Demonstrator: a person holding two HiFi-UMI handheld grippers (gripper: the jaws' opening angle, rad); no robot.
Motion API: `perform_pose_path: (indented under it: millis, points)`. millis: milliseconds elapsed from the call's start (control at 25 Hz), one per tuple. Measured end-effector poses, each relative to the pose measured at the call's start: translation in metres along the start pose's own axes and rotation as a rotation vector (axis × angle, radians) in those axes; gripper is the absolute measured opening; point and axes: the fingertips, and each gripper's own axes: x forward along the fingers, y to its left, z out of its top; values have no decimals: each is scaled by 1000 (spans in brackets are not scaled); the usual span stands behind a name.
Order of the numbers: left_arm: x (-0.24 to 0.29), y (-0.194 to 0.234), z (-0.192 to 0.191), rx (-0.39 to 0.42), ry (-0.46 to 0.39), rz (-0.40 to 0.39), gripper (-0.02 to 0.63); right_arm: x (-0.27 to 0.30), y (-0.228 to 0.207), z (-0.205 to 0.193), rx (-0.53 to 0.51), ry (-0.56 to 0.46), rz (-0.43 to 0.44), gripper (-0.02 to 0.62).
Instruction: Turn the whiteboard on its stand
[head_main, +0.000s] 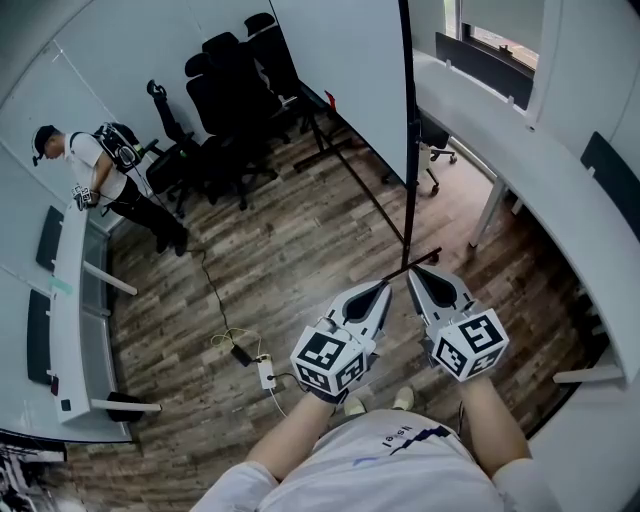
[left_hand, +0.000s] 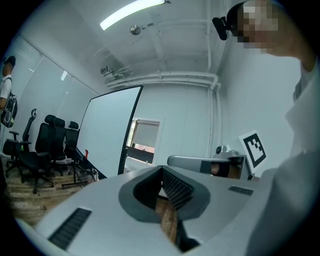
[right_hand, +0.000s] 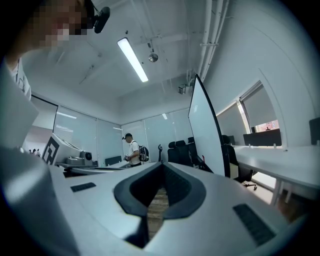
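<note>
White whiteboard (head_main: 350, 70) stands upright on its black stand (head_main: 409, 180) in the middle of the room, on the wood floor (head_main: 300, 240). It is seen nearly edge-on from the head view. The stand's foot bar (head_main: 425, 258) lies on the floor just past the gripper tips.

Left gripper (head_main: 384, 287) points level toward the stand. Its jaws are pressed together at the tips with nothing between them; the left gripper view shows only floor through the gap behind the tips. Right gripper (head_main: 418, 276) is just beside it, also level, with its jaws pressed together and empty. Neither gripper holds the board. Whether the right tips touch the stand, I cannot tell.

In the left gripper view the whiteboard (left_hand: 107, 130) is ahead and to the left of the left gripper (left_hand: 162, 168). In the right gripper view the whiteboard (right_hand: 205, 130) is ahead and to the right of the right gripper (right_hand: 162, 164).

Black office chairs (head_main: 230, 90) are bunched behind the board. A person with a backpack (head_main: 100, 160) stands at the left desk (head_main: 70, 300). A long white desk (head_main: 520, 150) runs along the right wall. A power strip (head_main: 266, 373) with its cable lies on the floor near the person's feet.
</note>
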Motion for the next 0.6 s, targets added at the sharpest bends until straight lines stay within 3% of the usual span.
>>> perform_pose_path:
  millis: [600]
  points:
    - [41, -23, -18, -6, 20, 52, 12, -17, -58, -12, 45, 12, -3, 12]
